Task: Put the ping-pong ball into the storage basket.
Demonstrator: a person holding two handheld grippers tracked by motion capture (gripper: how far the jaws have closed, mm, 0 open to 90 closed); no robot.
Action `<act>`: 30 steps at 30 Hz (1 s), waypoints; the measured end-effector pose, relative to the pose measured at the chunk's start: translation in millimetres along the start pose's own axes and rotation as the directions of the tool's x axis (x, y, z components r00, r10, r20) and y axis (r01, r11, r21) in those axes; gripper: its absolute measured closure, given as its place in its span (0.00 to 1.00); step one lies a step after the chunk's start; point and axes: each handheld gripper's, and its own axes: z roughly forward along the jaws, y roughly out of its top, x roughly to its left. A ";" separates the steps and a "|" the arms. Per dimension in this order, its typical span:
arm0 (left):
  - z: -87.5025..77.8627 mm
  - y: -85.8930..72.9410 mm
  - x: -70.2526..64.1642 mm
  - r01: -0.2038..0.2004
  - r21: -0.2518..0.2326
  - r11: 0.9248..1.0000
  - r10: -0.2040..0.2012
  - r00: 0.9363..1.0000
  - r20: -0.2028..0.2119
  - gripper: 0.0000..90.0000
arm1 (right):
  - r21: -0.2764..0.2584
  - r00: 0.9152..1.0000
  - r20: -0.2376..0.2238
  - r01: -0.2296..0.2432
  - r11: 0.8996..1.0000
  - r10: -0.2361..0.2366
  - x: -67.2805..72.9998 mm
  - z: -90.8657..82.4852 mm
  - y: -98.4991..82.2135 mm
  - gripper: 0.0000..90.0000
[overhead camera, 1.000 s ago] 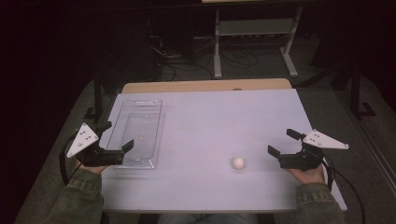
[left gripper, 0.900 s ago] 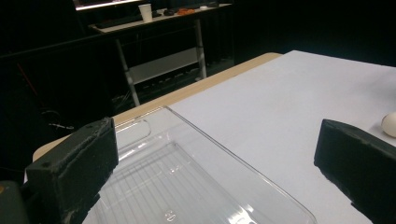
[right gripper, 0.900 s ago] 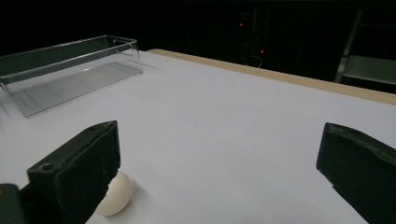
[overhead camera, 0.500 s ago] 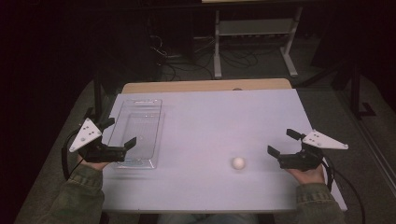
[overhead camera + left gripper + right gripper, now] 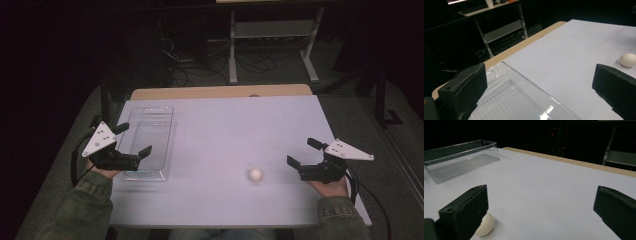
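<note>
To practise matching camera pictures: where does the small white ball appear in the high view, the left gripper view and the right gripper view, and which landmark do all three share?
High view: the white ball lies on the table, lower centre-right, left of the right gripper.
Left gripper view: at the far right edge, above the right-hand jaw.
Right gripper view: bottom left, partly behind the left-hand jaw.
Shared landmark: the clear plastic tray.

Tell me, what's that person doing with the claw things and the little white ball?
A person sits at a table with a gripper in each hand. The right gripper is open beside a small white ball, close but not touching it. The left gripper is open too, over the near end of a clear plastic tray. The tray is empty, and nothing is grabbed yet.
</note>
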 end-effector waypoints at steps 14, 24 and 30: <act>10.3 17.7 0.5 -0.026 0.039 0.999 0.023 0.998 0.066 0.00 | 0.003 1.000 -0.007 -0.001 1.000 0.001 0.2 0.2 -0.2 0.00; 17.5 27.9 -1.6 -0.054 0.061 0.997 0.048 0.994 0.096 0.00 | 0.002 1.000 -0.008 -0.002 1.000 0.002 0.3 0.0 -0.2 0.00; 23.2 31.0 -3.3 -0.064 0.077 0.995 0.054 0.991 0.121 0.00 | 0.005 1.000 -0.011 0.000 1.000 0.000 1.0 0.2 -0.1 0.00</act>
